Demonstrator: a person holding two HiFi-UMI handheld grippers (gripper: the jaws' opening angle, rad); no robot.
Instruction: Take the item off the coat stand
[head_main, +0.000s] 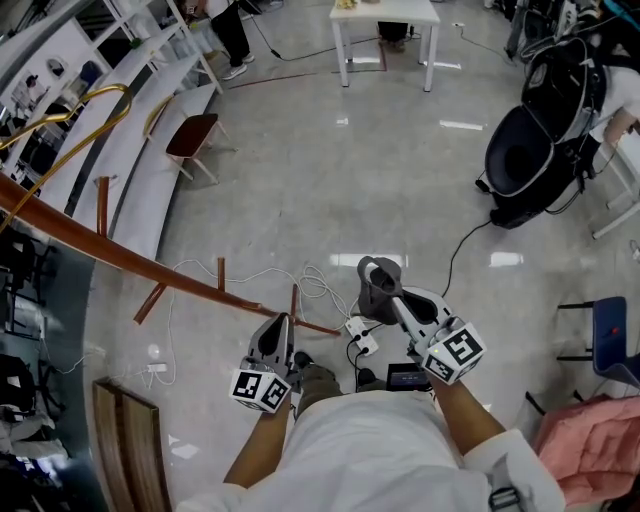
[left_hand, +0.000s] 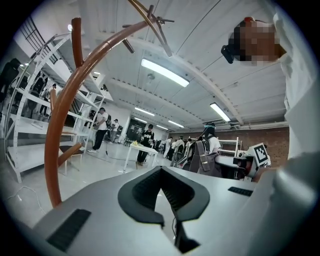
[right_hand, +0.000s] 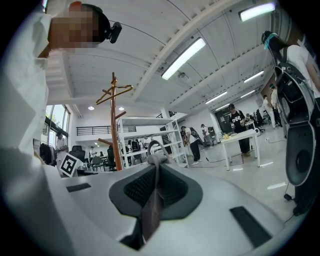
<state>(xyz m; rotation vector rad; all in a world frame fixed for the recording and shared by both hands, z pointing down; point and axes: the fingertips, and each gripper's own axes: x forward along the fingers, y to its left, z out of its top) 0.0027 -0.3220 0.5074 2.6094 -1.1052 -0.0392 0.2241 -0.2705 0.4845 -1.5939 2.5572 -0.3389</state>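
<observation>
The coat stand is a brown wooden pole (head_main: 130, 265) with short pegs, seen from above and running from the left edge to the floor near my grippers. It curves up the left of the left gripper view (left_hand: 60, 115) and stands apart at mid distance in the right gripper view (right_hand: 115, 125). My right gripper (head_main: 391, 295) (right_hand: 155, 162) is shut on the strap of a grey bag (head_main: 378, 282) (right_hand: 151, 200), held clear of the stand. The left gripper (head_main: 279, 322) (left_hand: 160, 170) is shut with nothing in it, close to the stand's lower end.
White cables and a power strip (head_main: 360, 335) lie on the floor under my grippers. White shelving (head_main: 130, 110) and a brown chair (head_main: 192, 135) stand at the left, a white table (head_main: 385, 15) at the back. At the right are black equipment (head_main: 535, 150) and a pink cloth (head_main: 590, 450).
</observation>
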